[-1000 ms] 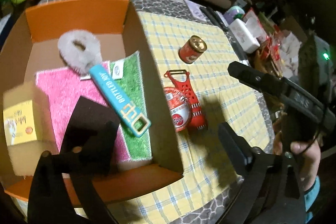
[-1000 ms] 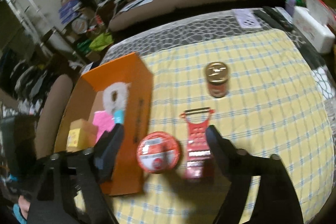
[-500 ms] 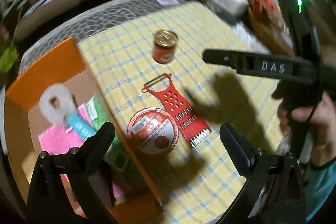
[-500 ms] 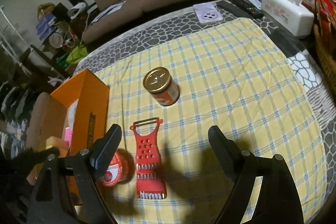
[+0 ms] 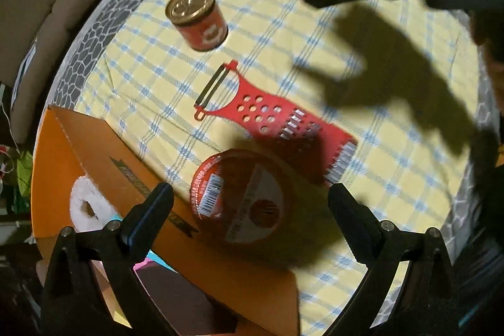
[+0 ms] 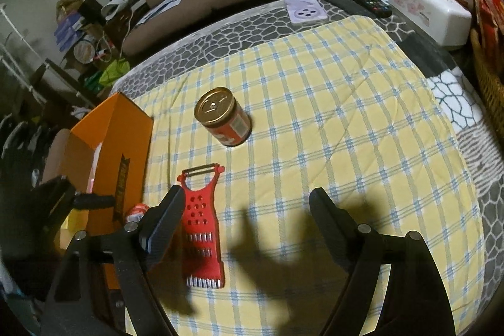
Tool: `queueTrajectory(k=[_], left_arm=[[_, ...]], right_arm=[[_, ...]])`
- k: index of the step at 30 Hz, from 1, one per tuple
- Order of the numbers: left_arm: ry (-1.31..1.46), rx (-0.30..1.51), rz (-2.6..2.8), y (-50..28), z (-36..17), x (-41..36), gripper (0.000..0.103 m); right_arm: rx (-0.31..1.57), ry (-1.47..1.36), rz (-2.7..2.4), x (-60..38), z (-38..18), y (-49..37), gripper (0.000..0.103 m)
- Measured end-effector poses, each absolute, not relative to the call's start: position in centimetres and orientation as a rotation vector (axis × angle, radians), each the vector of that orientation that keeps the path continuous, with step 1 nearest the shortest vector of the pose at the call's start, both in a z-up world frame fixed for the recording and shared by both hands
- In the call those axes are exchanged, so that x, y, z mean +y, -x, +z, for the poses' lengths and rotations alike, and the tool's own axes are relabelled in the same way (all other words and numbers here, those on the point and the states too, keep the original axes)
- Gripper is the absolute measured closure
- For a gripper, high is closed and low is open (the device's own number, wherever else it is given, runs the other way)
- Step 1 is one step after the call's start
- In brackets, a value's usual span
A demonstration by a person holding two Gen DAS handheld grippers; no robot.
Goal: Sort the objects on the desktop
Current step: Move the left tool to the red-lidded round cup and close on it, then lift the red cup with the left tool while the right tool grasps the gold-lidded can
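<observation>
Both tools are spread wide and hold nothing. The left tool (image 5: pixel 250 203) hangs above the round red-lidded tub (image 5: pixel 241 194), its fingers either side of it but apart from it — one finger over the wall of the orange cardboard box (image 5: pixel 126 153), the other over the yellow checked cloth (image 5: pixel 393 147) that covers the tabletop. The tub sits just beside the box wall and touches, or nearly touches, the toothed end of the red grater-peeler (image 5: pixel 274 118), which lies flat on the cloth. Beyond the peeler's blade a small red tin with a gold lid (image 5: pixel 197 18) stands upright, well apart from it.

The right tool (image 6: pixel 245 211) hovers over the cloth; its left finger overlaps the grater-peeler (image 6: pixel 203 229) in view, and whether they touch cannot be told. Inside the box, a white fluffy brush head (image 5: pixel 86 207) and something pink show — the rest is hidden.
</observation>
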State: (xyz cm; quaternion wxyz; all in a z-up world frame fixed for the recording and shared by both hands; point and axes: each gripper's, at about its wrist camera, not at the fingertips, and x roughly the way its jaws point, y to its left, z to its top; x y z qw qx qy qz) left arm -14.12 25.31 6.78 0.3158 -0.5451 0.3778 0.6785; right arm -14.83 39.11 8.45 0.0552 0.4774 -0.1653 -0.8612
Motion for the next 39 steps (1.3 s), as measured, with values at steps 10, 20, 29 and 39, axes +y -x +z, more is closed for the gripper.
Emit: queueTrajectory(k=[10,20,29,39], left_arm=[[1.424,1.176,1.764,14.4,5.0,26.5,0.004],[1.344,1.375,1.511,13.4,3.4,28.0,0.007],[1.405,1.315,1.459,14.3,2.3,26.4,0.031],[1.311,1.035,1.619,13.9,7.1,24.5,0.031]], right_arm=[[-0.535,-1.459,-2.603,39.8,8.1,14.9,0.02],[-0.541,-1.464,-2.6,40.2,7.8,15.2,0.02],[-0.552,-1.466,-2.599,40.3,7.7,15.2,0.02],[-0.565,-1.444,-2.61,40.5,7.9,15.3,0.021]])
